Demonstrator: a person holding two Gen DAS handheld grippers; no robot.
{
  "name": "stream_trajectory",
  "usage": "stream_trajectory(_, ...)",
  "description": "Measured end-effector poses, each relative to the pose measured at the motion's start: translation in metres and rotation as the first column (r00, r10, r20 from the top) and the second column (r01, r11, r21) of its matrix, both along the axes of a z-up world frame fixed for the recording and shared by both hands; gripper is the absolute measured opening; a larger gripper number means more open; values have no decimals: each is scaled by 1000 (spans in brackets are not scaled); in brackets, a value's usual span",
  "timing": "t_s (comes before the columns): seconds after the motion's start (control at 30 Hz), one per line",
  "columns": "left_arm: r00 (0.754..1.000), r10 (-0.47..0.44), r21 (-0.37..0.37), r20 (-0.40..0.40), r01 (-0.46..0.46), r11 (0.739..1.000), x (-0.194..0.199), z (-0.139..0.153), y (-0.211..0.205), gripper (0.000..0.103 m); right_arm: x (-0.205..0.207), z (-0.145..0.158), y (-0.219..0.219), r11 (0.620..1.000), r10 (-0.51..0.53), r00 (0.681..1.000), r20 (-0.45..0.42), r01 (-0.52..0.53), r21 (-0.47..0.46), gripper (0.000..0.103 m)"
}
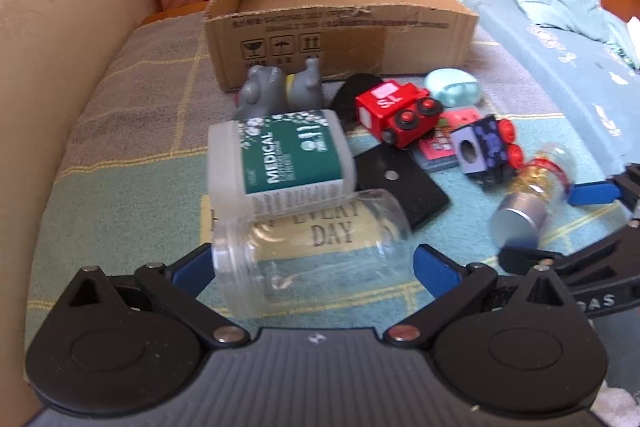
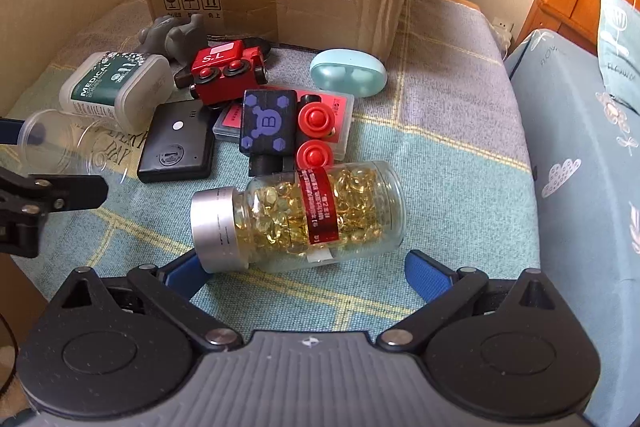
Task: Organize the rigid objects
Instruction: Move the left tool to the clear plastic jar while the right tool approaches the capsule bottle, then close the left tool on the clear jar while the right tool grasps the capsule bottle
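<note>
Black tongs [image 1: 312,263], blue-padded fingers [image 1: 434,267], silver screws, ribbed grey body.

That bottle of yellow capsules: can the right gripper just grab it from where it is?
Probably yes. The capsule bottle lies on its side just ahead of the open right gripper, with nothing between them.

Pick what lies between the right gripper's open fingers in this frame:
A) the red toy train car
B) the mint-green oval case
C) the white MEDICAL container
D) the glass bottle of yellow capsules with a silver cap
D: in the right wrist view the capsule bottle lies on its side between the open fingers of the right gripper, silver cap toward the left finger.
</note>
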State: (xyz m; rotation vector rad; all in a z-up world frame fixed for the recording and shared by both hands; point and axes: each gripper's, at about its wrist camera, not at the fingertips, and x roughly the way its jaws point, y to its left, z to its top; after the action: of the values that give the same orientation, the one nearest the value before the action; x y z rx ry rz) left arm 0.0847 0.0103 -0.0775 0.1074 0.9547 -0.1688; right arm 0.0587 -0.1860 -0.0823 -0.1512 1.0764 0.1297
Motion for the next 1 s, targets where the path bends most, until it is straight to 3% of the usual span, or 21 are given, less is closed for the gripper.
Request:
stream_trajectory(0.3,999,26,77,32,-29,997,-11,-6,34,102,-1,0,0,1000,11,1000,5,-11,0,103)
stream_trajectory(0.43,996,86,6,14,-86,996,-11,-21,44,103,-2,0,0,1000,12,1000,16,-12,2,103)
stream_trajectory(0.5,993,110,-52,45,-108,993,-15,-25,48,102,-4,0,-1,1000,15,1000,25,-15,3,103)
stream_trajectory(0.87,988,107,-49,113,-102,994,-23,-30,51,103,-9,0,-2,1000,27,998,54,-27,10,103)
stream_trajectory(1.0,984,112,10,139,-114,993,-28,-27,45,102,-11,-1,-3,999,35,997,69,-36,14,103)
